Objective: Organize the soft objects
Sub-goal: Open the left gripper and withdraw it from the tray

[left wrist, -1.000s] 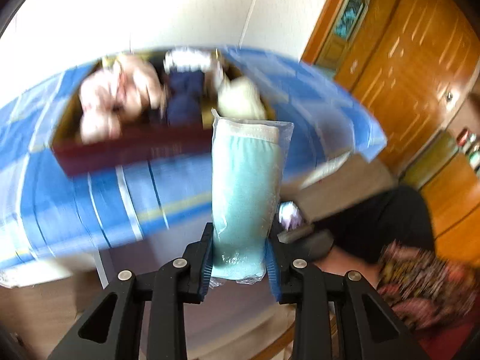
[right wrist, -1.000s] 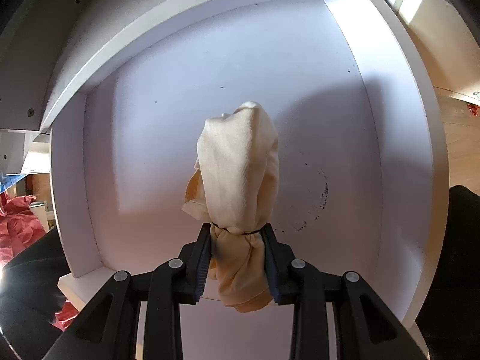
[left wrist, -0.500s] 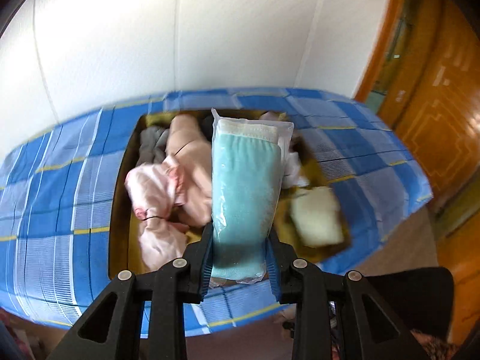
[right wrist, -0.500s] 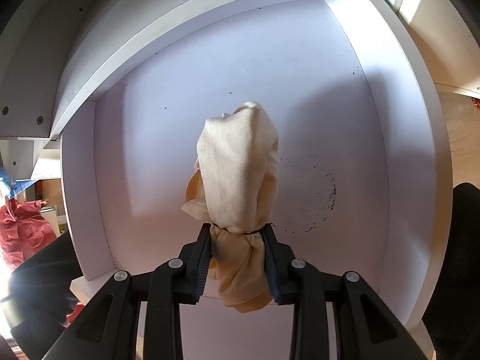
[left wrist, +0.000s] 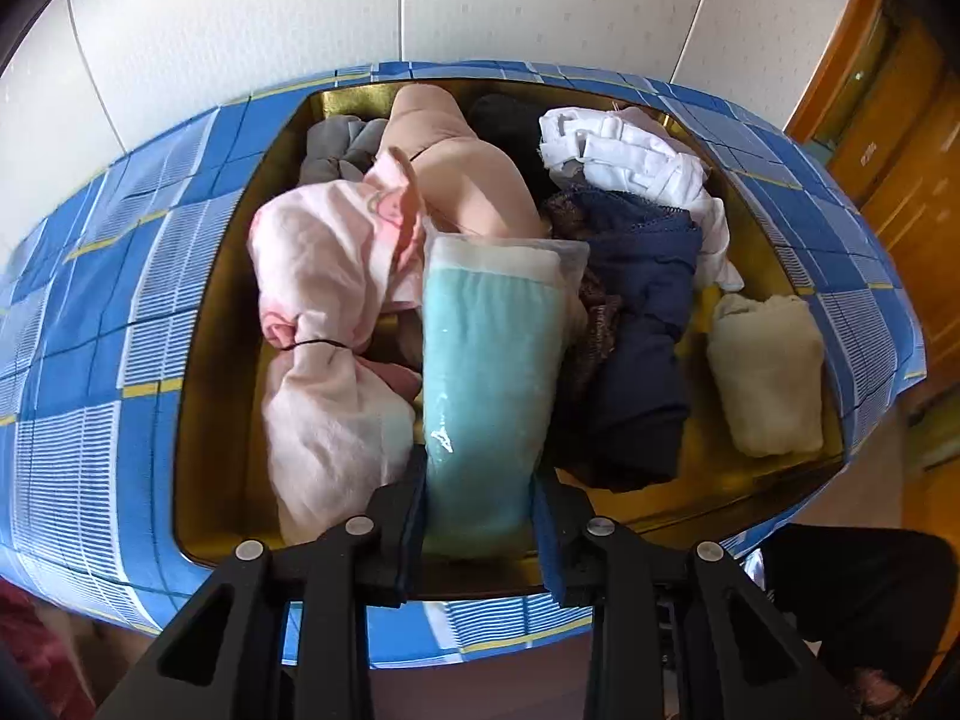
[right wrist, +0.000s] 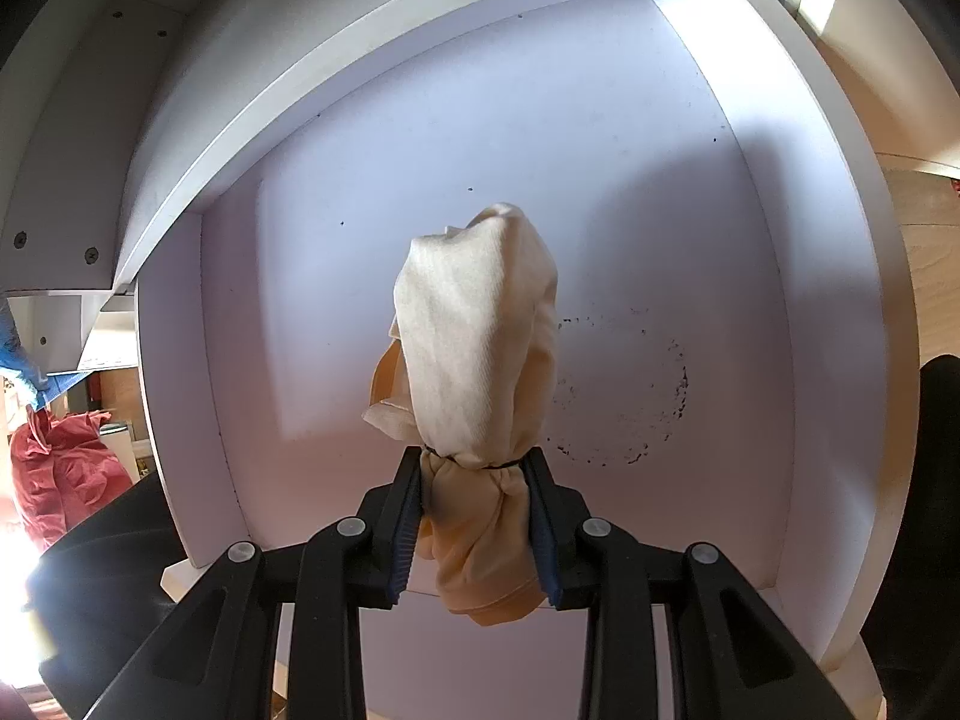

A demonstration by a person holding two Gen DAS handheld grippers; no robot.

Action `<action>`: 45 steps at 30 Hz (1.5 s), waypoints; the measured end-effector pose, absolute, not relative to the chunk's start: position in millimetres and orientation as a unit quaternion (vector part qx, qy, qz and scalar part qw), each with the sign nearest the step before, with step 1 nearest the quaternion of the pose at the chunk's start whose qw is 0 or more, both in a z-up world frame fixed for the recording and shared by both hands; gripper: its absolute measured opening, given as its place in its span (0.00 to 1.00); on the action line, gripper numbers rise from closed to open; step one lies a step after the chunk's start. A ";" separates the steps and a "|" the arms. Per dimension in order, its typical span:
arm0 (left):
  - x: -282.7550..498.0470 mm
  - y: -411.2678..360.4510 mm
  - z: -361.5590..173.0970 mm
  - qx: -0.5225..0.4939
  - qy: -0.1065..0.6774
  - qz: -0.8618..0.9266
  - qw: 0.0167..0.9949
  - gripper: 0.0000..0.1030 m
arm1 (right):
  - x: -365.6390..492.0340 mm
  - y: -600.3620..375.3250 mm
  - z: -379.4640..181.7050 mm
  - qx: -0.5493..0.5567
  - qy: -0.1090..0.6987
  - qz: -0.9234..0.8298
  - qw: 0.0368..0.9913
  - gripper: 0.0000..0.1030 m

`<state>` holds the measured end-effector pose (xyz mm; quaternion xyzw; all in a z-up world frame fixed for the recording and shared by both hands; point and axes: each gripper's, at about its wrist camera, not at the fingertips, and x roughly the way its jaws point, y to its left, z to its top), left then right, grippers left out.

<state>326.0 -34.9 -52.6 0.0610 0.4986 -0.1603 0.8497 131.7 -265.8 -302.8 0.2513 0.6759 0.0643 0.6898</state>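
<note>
A bagged turquoise cloth (left wrist: 489, 384) is clamped in the left gripper (left wrist: 480, 531) above a crowded gold tray (left wrist: 198, 420); a tied cream bundle (right wrist: 480, 354) is pinched by the right gripper (right wrist: 477, 531) over a bare white shelf compartment (right wrist: 690, 210).

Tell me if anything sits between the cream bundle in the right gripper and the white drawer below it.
Nothing visible does. The right gripper holds the cream bundle over the white drawer, whose bottom is bare except for a faint ring of dark specks.
</note>
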 end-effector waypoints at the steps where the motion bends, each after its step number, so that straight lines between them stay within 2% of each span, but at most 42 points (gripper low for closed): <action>1: 325.9 -33.7 -52.1 0.059 0.500 -0.159 0.850 0.31 | 131.3 -268.0 -304.0 0.251 0.676 0.064 0.690 0.31; 20: 316.9 -33.0 -56.9 0.082 0.475 -0.104 0.870 0.33 | 128.9 -284.7 -304.7 0.248 0.679 0.054 0.689 0.31; 22: 315.1 -34.4 -56.2 0.082 0.474 -0.106 0.870 0.36 | 129.5 -282.5 -306.4 0.246 0.680 0.053 0.688 0.31; 27: 306.1 -38.3 -51.4 0.089 0.458 -0.098 0.879 0.54 | 132.4 -276.2 -308.0 0.232 0.685 0.047 0.689 0.31; 35: 292.1 -36.8 -45.1 0.106 0.428 -0.088 0.893 0.56 | 137.0 -264.5 -312.4 0.216 0.692 0.042 0.687 0.31; 43: 272.9 -9.0 -32.5 0.059 0.390 -0.084 0.915 0.56 | 139.0 -256.3 -314.6 0.208 0.694 0.040 0.688 0.31; 45: 262.9 0.2 -30.3 0.039 0.378 -0.089 0.921 0.60 | 139.2 -254.5 -315.4 0.205 0.695 0.039 0.688 0.31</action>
